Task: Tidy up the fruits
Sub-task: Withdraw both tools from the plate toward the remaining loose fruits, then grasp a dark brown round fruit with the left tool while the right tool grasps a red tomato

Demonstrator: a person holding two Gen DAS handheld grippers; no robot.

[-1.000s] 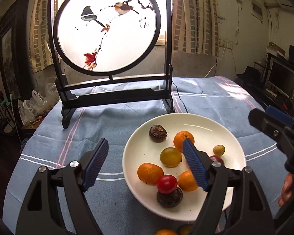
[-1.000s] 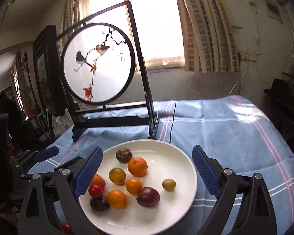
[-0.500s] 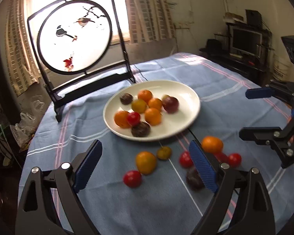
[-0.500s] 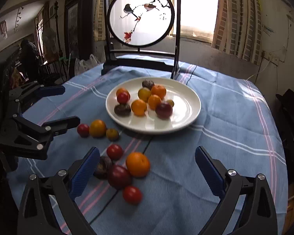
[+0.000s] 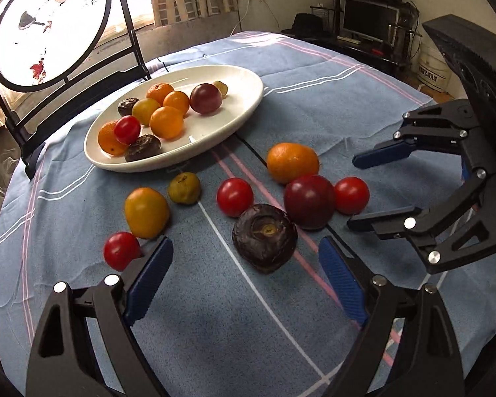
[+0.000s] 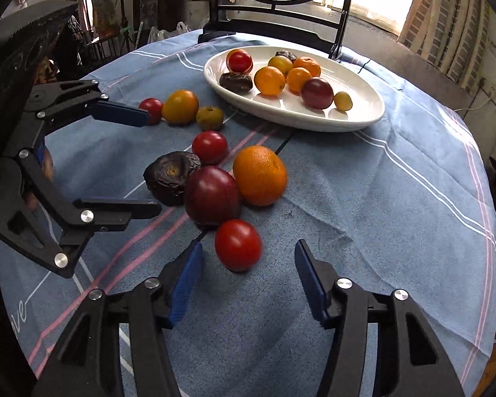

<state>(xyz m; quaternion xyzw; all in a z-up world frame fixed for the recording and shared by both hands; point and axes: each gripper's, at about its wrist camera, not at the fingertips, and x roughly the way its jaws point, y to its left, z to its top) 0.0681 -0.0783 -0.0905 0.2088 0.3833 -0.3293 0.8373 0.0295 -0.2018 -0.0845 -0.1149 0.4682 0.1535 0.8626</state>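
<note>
Blue striped tablecloth (image 5: pixel 330 106): covers the round table; every place below is given relative to the white plate (image 5: pixel 234 112).
Framed bird screen (image 5: pixel 49 23): upright just behind the plate, on its left side in the left wrist view.
White plate: holds nine fruits, among them a red tomato, several oranges, two dark wrinkled fruits and a purple plum (image 5: pixel 205 98).
Left gripper (image 5: pixel 244 273): low over the cloth in front of the plate, jaws spread wide with nothing between them.
Small red tomato (image 5: pixel 120 250): farthest left of the loose fruit, touching the left gripper's left fingertip.
Yellow-orange fruit (image 5: pixel 146 211): in front of the plate, just behind the small tomato.
Green-brown fruit (image 5: pixel 184 188): closest to the plate's front rim.
Dark wrinkled fruit (image 5: pixel 264 236): in front of the plate, ahead of the left gripper's gap.
Cluster: large orange (image 5: pixel 292 162), dark red plum (image 5: pixel 309 201) and red tomato (image 6: pixel 237 244), touching one another, right of the plate's front.
Right gripper (image 6: pixel 248 284): jaws apart and holding nothing; the red tomato lies just ahead of its gap.
</note>
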